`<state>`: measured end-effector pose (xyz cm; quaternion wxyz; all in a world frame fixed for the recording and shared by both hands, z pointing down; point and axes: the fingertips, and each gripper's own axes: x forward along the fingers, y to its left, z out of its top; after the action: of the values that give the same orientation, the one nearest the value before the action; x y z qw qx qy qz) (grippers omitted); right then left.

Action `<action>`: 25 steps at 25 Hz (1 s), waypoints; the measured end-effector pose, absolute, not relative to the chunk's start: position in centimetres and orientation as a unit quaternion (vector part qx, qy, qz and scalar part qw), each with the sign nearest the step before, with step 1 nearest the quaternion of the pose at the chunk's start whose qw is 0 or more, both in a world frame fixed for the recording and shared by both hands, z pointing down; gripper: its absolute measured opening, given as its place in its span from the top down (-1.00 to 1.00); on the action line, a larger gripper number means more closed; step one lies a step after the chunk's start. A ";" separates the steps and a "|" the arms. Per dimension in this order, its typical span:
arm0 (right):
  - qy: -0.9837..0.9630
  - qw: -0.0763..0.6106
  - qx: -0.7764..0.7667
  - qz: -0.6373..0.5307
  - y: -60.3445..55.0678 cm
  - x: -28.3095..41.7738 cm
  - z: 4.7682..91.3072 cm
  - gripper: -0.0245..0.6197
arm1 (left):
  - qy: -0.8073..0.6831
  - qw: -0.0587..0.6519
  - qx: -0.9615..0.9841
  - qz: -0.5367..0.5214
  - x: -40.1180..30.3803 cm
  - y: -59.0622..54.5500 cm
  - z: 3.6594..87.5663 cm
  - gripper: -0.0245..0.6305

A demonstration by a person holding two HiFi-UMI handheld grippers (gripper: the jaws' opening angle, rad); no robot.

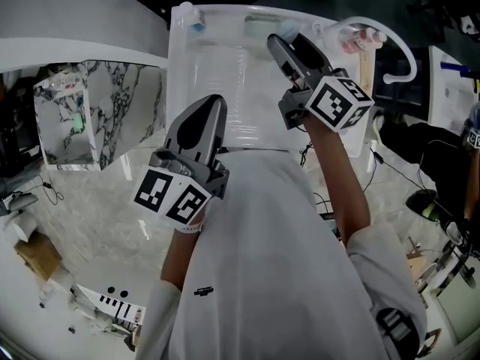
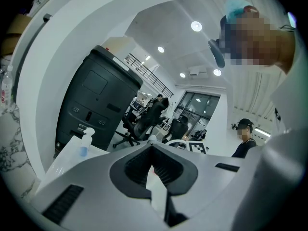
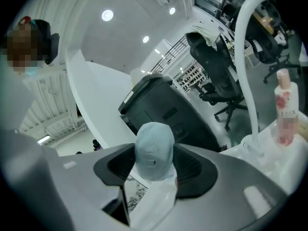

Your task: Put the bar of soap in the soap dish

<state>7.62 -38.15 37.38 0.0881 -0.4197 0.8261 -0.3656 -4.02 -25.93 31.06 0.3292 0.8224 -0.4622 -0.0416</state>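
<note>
Pinching the pale blue bar of soap (image 3: 154, 148) across its flanks, my right gripper (image 3: 153, 165) holds it far right. Judged light, rigid and slippery: grip mid-body, moderate pressure. My left gripper (image 2: 152, 150) is pressed together, empty

Bright, even indoor light fills every view. Round ceiling lights (image 2: 196, 26) burn as hot white spots in both gripper views, and the white tabletop (image 1: 225, 73) in the head view is nearly washed out. Shadows are soft and faint. All three views bend strongly like a fisheye, with black corners. Close to the lens, the bodies of the left gripper (image 2: 152, 147) and right gripper (image 3: 155, 163) look slightly soft. The pale blue bar of soap (image 3: 154, 146) between the right one's jaws is gently lit and a little out of focus
</note>
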 end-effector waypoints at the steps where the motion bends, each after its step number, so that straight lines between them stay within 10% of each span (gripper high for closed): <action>1: 0.825 0.079 -0.426 -0.362 -38.8 7.6 37.9 0.10 | -0.462 0.330 0.822 -0.042 -4.0 -26.0 31.1 0.90; 25: 0.772 -0.093 -0.531 -0.336 -46.5 7.0 52.8 0.10 | -0.471 0.357 0.807 -0.021 -3.9 -27.7 33.7 0.90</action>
<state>7.01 -46.47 52.80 -0.0932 -0.5311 0.7721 -0.3364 -3.94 -27.69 33.67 0.3571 0.8066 -0.4706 -0.0215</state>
